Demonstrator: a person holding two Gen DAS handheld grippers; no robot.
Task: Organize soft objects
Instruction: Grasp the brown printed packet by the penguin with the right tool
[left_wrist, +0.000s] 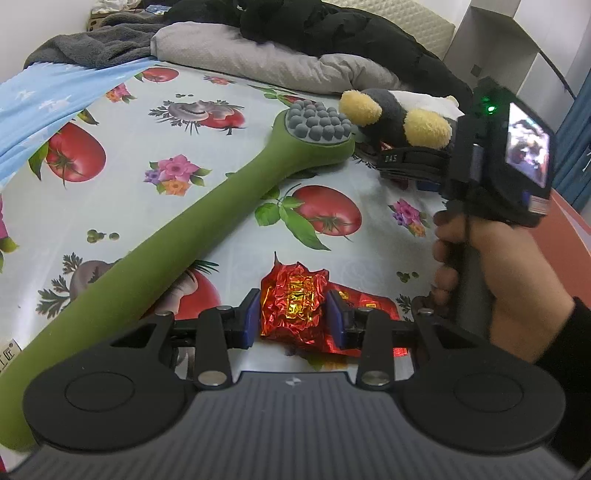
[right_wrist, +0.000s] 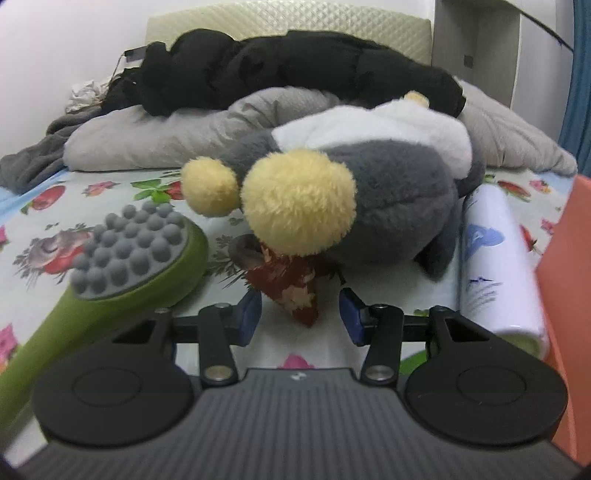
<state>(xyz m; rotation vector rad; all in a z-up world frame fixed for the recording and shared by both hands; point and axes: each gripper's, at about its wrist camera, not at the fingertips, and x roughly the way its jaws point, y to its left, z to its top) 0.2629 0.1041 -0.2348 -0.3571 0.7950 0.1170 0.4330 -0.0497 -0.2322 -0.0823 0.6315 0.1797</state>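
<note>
In the left wrist view, the left gripper (left_wrist: 293, 317) is seen at the lower centre of the frame, its blue pads closed on a crinkled red foil packet (left_wrist: 293, 304), which is held between them above a bed (left_wrist: 207, 206) covered with a sheet printed in tomatoes and flowers. A long green massage hammer (left_wrist: 177, 236) with a grey knobbed head is laid diagonally from the lower left towards the upper centre. Just beyond its head, at the upper right, a grey, white and yellow plush toy (left_wrist: 399, 118) is lying on the sheet. The right gripper (left_wrist: 406, 166) is seen at the right, carried by a hand (left_wrist: 491, 266) in a dark sleeve, its fingers reaching under the toy's yellow feet; whether they are pressing on anything cannot be told from here. A grey pillow (left_wrist: 258, 55) and black clothing (left_wrist: 325, 26) are piled along the top.

In the right wrist view, the right gripper (right_wrist: 301, 314) is held partly open at the lower centre, with a small red and brown patterned piece (right_wrist: 295, 291) between its pads but touched by neither. The plush toy (right_wrist: 369, 192) fills the centre, directly behind the pads. The hammer's knobbed head (right_wrist: 133, 251) is at the left, and a white roll with blue print (right_wrist: 495, 258) is lying at the right, beside the toy.
</note>
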